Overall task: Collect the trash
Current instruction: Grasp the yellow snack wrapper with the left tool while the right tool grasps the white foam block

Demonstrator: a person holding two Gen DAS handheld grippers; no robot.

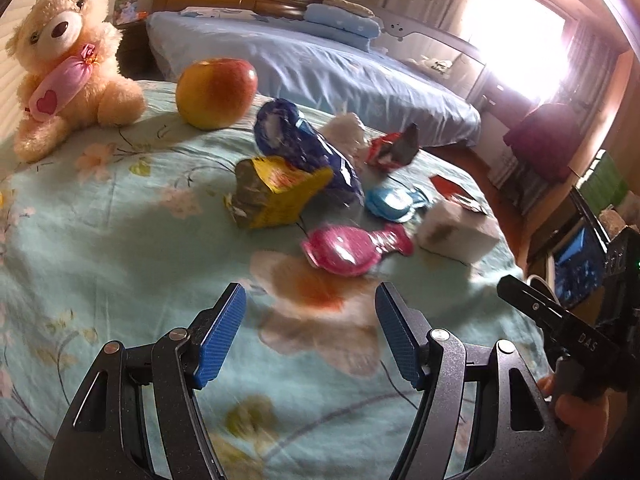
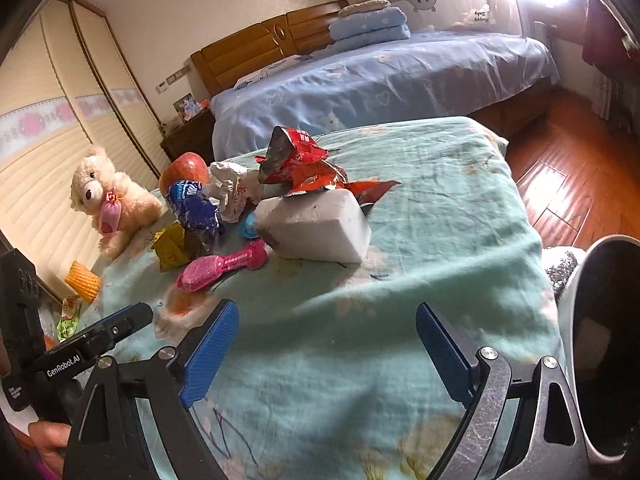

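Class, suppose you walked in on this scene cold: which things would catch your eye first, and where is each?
A heap of bright wrappers in the middle of the teal flowered cover, the pink wrapper nearest the open left claw. Behind sit a cream teddy bear at far left and a red-yellow apple beside it.

blue-sheeted bed (image 2: 380, 80), wooden headboard (image 2: 256, 52), wood floor (image 2: 560, 168), bright window (image 1: 516, 36).

Both wrist views face one litter pile (image 1: 304, 184) (obliquely).

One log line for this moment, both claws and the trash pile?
left claw: open, empty | right claw: open, empty | pink wrapper: on bedspread, untouched | bin: right of bed
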